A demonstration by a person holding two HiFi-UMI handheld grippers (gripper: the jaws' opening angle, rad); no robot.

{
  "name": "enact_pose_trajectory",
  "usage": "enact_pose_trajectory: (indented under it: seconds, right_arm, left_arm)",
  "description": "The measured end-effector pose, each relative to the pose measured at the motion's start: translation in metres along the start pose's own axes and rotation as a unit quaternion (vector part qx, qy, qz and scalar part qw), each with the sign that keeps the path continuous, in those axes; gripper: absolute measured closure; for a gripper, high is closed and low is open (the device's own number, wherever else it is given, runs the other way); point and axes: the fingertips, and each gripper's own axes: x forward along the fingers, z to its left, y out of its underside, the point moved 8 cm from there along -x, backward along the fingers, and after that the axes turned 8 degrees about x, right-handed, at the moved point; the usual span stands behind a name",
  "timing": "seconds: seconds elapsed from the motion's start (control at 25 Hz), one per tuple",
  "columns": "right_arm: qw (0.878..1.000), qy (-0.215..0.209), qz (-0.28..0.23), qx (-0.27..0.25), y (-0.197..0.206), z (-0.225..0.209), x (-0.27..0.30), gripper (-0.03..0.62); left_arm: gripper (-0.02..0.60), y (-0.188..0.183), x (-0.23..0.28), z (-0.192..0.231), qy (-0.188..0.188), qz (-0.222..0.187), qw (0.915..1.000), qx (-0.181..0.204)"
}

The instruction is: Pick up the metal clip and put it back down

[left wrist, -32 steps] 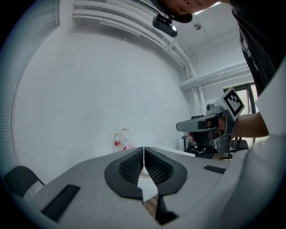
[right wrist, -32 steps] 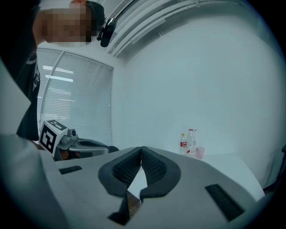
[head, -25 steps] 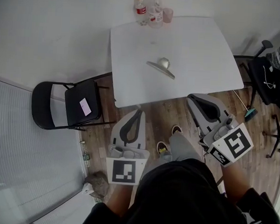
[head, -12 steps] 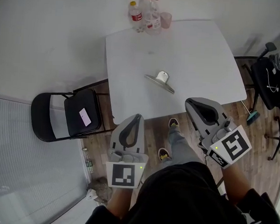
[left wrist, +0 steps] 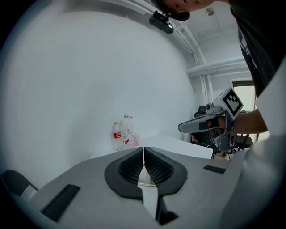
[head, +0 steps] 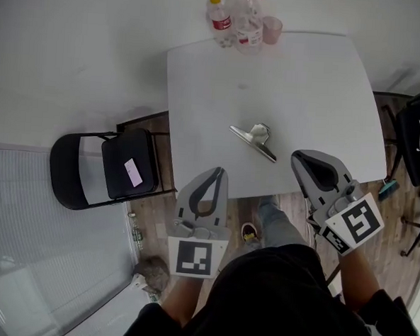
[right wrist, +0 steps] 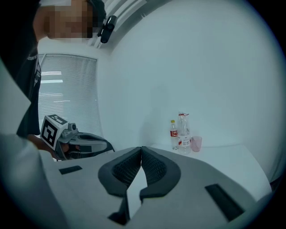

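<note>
Currently left gripper (head: 218, 173) is hanging closed, empty, at seven o'clock of metal clip (head: 254, 140); right gripper (head: 301, 158) likewise, four o'clock.

From head we look steeply down, from well above, on table (head: 307, 84), left gripper (head: 219, 171), right gripper (head: 297, 155). Gripper views look near-level along own jaws, close; all share bottles (right wrist: 178, 133).

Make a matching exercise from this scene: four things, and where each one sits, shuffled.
1. silver metal clip
2. translucent pink cup
3. black folding chair
4. small pink paper slip

A. on the chair's seat
B. on the floor, left of the white square table
C. at the table's far edge, beside clear plastic bottles
D. alone, nearer the table's front edge

Pairs: 1-D, 2-C, 3-B, 4-A
</note>
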Motion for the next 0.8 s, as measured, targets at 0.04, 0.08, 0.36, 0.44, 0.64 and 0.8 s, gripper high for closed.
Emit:
enact_pose_trajectory:
  seconds: [0.04,0.08,0.36,0.44,0.64,0.8]
  right_arm:
    - [1.000,0.000,0.004,0.003,0.001,-0.006,0.005,0.576]
    - [1.000,0.000,0.009,0.007,0.001,-0.013,0.010,0.576]
    - [0.997,-0.028,0.062,0.031,0.006,-0.052,0.035,0.576]
    - [0.996,-0.045,0.067,0.034,0.007,-0.060,0.039,0.576]
    - [0.993,-0.081,0.070,0.056,0.010,-0.077,0.047,0.576]
    - [0.991,-0.089,0.072,0.067,0.006,-0.094,0.053,0.574]
  left_arm:
    - [0.558,0.001,0.006,0.002,-0.002,0.005,1.0000,0.001]
    - [0.560,0.001,0.013,0.005,-0.004,0.013,0.9999,0.003]
    - [0.560,0.006,0.053,0.012,-0.005,0.069,0.9975,0.014]
    - [0.560,0.007,0.061,0.012,-0.005,0.075,0.9971,0.009]
    - [0.560,0.010,0.073,0.012,-0.007,0.115,0.9926,0.039]
    - [0.559,0.010,0.084,0.011,-0.019,0.118,0.9926,0.020]
